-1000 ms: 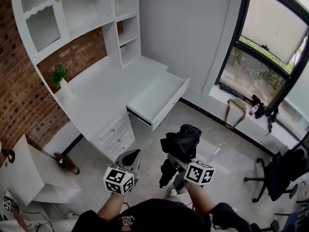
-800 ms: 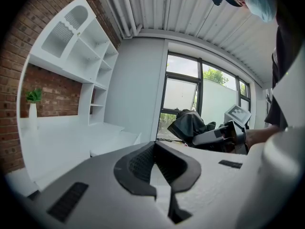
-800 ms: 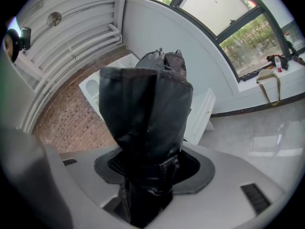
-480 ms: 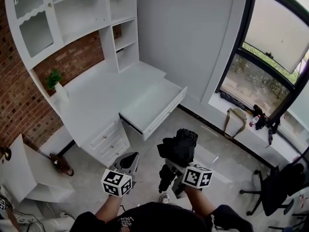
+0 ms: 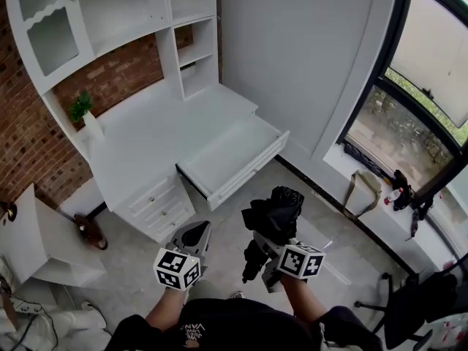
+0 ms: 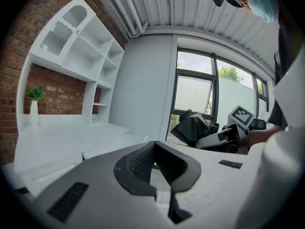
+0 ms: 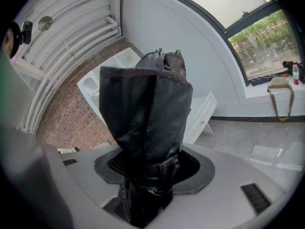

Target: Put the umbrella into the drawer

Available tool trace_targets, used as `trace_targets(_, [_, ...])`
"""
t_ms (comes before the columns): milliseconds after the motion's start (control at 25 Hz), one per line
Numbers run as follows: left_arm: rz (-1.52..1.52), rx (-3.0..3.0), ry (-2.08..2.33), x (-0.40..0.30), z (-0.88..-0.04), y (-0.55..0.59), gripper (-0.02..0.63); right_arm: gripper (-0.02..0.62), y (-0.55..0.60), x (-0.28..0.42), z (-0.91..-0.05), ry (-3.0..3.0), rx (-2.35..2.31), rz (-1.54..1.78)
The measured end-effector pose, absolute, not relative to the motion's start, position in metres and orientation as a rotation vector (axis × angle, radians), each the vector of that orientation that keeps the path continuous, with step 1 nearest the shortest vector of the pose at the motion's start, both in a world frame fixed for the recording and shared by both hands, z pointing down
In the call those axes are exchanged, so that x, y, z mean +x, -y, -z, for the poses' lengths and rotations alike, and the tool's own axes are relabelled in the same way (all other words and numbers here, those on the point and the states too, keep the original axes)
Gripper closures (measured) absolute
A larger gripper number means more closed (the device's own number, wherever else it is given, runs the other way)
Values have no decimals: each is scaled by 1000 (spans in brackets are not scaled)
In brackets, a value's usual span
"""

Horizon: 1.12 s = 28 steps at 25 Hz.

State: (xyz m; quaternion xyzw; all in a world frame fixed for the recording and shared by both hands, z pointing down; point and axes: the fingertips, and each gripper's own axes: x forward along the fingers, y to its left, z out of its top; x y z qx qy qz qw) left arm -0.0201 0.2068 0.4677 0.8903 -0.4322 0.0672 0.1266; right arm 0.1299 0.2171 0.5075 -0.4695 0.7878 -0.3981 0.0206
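Observation:
A folded black umbrella (image 5: 273, 215) stands up out of my right gripper (image 5: 257, 248), which is shut on its lower part. In the right gripper view the umbrella (image 7: 147, 120) fills the middle, clamped between the jaws of the right gripper (image 7: 151, 171). The white drawer (image 5: 232, 159) hangs open from the desk (image 5: 146, 141), ahead and a little left of the umbrella; its front (image 7: 202, 111) shows behind the umbrella. My left gripper (image 5: 191, 237) is shut and holds nothing, to the left of the right one. In the left gripper view, beyond the left gripper (image 6: 155, 145), the umbrella (image 6: 190, 128) shows at right.
A potted plant (image 5: 85, 117) stands on the desk under the white shelf unit (image 5: 110, 20). Small drawers (image 5: 157, 203) sit under the desk. A brown bag (image 5: 89, 230) and a white panel (image 5: 36, 240) lie left. The window (image 5: 424, 101) and an office chair (image 5: 428, 298) are at right.
The person has stepped on and the head view has swung left, so the window sits further right. Both grippers keep their pose, with the umbrella still held.

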Motion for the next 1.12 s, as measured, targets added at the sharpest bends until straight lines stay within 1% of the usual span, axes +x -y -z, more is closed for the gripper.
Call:
trace_targets(200, [-213,2571,1265,-16,-474,-181,600,359,-189,137,-514,-2414,-1458,1258])
trace_targets(440, [-215,2575,1231,-20,-483,-126,600,359,-141,138,-525,-2374,-1505,1268])
trace_targets(800, [-194,2632,1107,-39,-477,-14,600,359,-49,122,-519,-2263,-1641,1248])
trace_targets(1120, [-178,2668,1025,-72,-476,65,600,359,33,93,-514,-2193,-1726,1197])
